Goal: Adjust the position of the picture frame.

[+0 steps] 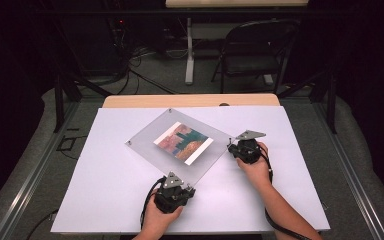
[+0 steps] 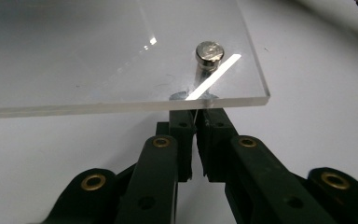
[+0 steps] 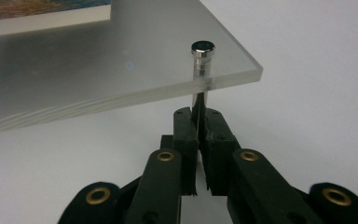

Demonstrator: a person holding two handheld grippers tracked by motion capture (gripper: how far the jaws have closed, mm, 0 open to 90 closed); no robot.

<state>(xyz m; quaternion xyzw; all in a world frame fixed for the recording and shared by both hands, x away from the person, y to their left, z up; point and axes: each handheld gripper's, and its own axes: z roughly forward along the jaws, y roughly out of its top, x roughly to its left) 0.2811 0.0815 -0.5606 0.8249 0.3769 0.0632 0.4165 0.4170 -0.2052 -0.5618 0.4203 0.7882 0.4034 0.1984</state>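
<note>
The left gripper's (image 1: 180,186) fingers (image 2: 182,135) are pressed together just under the near corner of the clear acrylic frame (image 1: 150,142), apparently pinching the foot of that corner's metal standoff pin (image 2: 209,52), probably because the slick panel offers little else to grip. The right gripper's (image 1: 236,148) fingers (image 3: 186,135) pinch the lower shaft of another corner pin (image 3: 202,51) below the plate. Farther off, the frame lies diagonally on the white bench (image 1: 105,190) with a colourful print (image 1: 183,142) sandwiched inside, raised on its pins; two corner grips would steady it.
</note>
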